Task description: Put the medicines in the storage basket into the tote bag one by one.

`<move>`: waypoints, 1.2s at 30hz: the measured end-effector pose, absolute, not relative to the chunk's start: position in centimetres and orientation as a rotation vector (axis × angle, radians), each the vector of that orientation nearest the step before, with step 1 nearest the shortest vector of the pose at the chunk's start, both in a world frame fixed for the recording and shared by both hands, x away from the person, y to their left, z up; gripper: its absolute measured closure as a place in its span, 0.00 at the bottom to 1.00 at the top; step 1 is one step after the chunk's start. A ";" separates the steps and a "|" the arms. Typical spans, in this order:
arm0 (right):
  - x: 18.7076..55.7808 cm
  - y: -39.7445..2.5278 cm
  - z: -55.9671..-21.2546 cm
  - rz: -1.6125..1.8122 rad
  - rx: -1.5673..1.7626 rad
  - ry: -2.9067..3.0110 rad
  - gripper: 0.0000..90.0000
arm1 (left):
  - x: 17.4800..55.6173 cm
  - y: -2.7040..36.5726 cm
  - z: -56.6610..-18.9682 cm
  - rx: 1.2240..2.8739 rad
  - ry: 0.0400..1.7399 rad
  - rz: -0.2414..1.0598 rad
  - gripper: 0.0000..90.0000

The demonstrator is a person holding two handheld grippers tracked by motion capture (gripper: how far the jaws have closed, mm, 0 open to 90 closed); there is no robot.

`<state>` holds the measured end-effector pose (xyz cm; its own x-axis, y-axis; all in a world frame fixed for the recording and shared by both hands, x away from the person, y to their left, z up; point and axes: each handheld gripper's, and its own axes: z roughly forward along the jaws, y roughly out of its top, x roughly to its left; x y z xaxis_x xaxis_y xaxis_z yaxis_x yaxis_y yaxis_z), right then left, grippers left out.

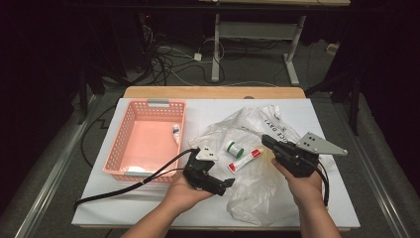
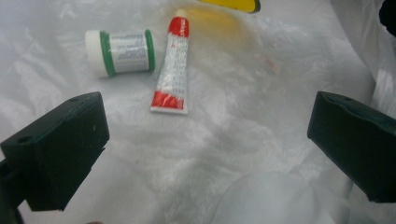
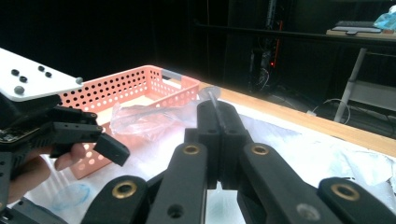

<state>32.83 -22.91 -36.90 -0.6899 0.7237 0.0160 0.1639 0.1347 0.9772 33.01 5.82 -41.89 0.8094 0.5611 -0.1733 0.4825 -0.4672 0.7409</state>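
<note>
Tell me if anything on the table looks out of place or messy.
The plastic bag lies crumpled and spread open on the table, with a red-and-white tube and a green-rimmed jar tipped on its side loose on top. One small bottle sits in the pink basket.

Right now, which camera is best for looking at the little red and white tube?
The left gripper view: the red and white tube lies close and sharp on the plastic bag, beside the green and white jar, between open jaws. The high view shows it small and far.
</note>
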 end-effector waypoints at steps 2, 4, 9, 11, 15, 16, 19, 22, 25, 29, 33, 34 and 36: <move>32.8 -22.9 -36.9 1.582 0.853 1.951 1.00 | 32.8 6.3 -42.0 2.145 0.780 0.116 0.00; 32.8 -22.8 -36.9 1.583 0.855 1.950 1.00 | 32.5 6.8 -42.0 2.147 0.777 0.114 0.00; 32.8 -22.9 -36.9 1.584 0.847 1.951 1.00 | 32.0 7.7 -41.8 2.150 0.773 0.139 0.00; 32.8 -22.9 -36.9 1.584 0.849 1.951 1.00 | 31.7 8.1 -41.8 2.159 0.767 0.151 0.00; 32.8 -22.9 -36.9 1.584 0.852 1.953 1.00 | 31.2 8.9 -41.6 2.138 0.762 0.148 0.00; 32.8 -22.9 -36.9 1.583 0.850 1.952 1.00 | 31.2 9.1 -41.5 2.132 0.765 0.154 0.00; 32.8 -22.8 -36.9 1.585 0.851 1.950 1.00 | 31.2 9.8 -41.4 2.113 0.769 0.144 0.06; 32.7 -22.9 -36.8 1.586 0.848 1.950 1.00 | 31.1 10.6 -40.9 2.094 0.756 0.151 0.21; 32.8 -22.9 -36.8 1.585 0.848 1.948 1.00 | 31.3 11.5 -40.3 2.076 0.769 0.158 0.28; 32.8 -22.8 -37.0 1.581 0.851 1.957 1.00 | 31.4 13.0 -38.8 2.042 0.804 0.214 0.38; 32.9 -22.7 -37.0 1.581 0.853 1.961 1.00 | 32.0 14.5 -37.4 2.013 0.903 0.314 0.54; 32.9 -22.6 -37.0 1.580 0.850 1.962 1.00 | 32.2 14.9 -37.2 2.008 0.925 0.329 0.58; 32.9 -22.6 -37.0 1.581 0.850 1.962 1.00 | 32.7 15.7 -36.8 1.994 0.949 0.362 0.65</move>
<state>32.90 -22.60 -37.03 -0.6934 0.7204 0.0159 0.1690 0.1411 0.9755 32.65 15.75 -36.81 0.6667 0.7386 -0.0995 0.4841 -0.3277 0.8114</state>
